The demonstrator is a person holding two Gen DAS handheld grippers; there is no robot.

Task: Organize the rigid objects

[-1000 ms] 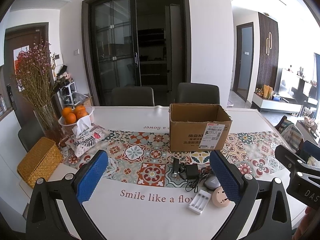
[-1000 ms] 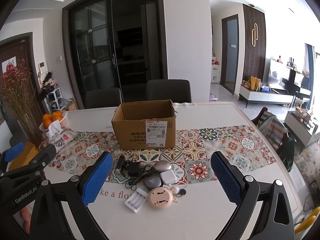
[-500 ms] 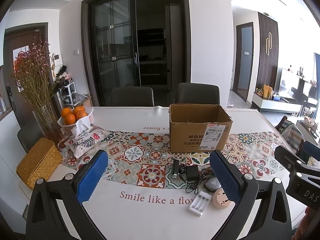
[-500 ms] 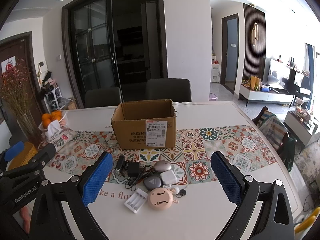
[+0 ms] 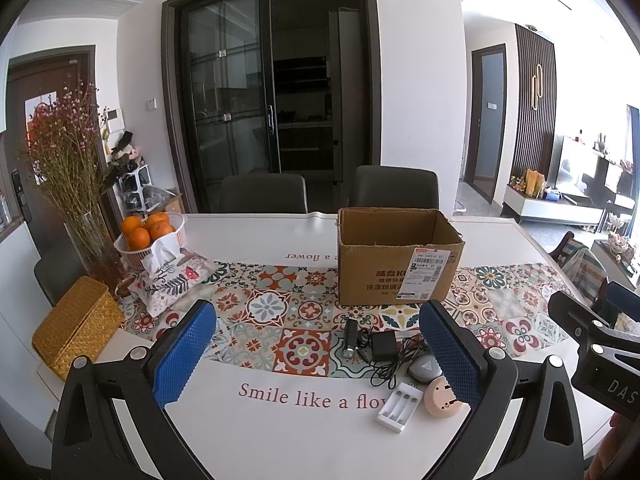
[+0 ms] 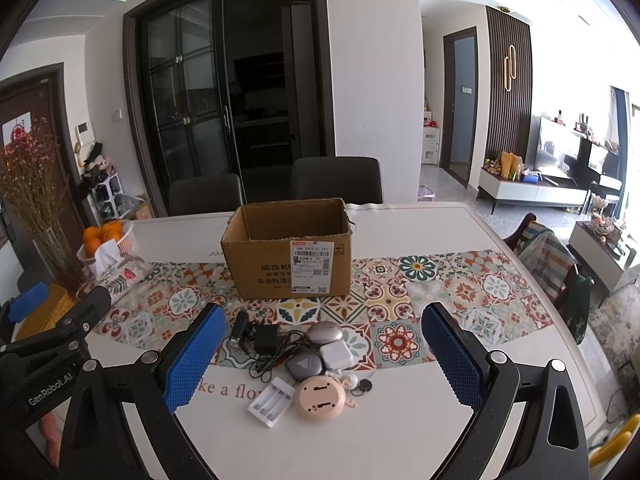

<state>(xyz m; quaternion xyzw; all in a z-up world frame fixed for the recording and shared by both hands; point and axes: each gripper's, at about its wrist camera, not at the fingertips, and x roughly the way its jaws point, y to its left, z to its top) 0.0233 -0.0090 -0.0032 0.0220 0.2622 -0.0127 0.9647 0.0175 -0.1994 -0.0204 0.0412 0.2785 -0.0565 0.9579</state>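
- Grippers hovering: left gripper [image 5: 316, 354] and right gripper [image 6: 322, 354] both gaping wide, holding nothing.
- Gadget pile [image 6: 304, 360] lying between right jaws, nearer that hand; cardboard box [image 6: 288, 256] waiting beyond.

1 box [image 6: 286, 256], 4 oranges [image 5: 146, 229], 2 chairs [image 6: 335, 179], 1 charger [image 6: 271, 401].

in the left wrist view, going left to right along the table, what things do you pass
woven basket → vase of dried flowers → bowl of oranges → floral tissue pouch → black charger → cardboard box
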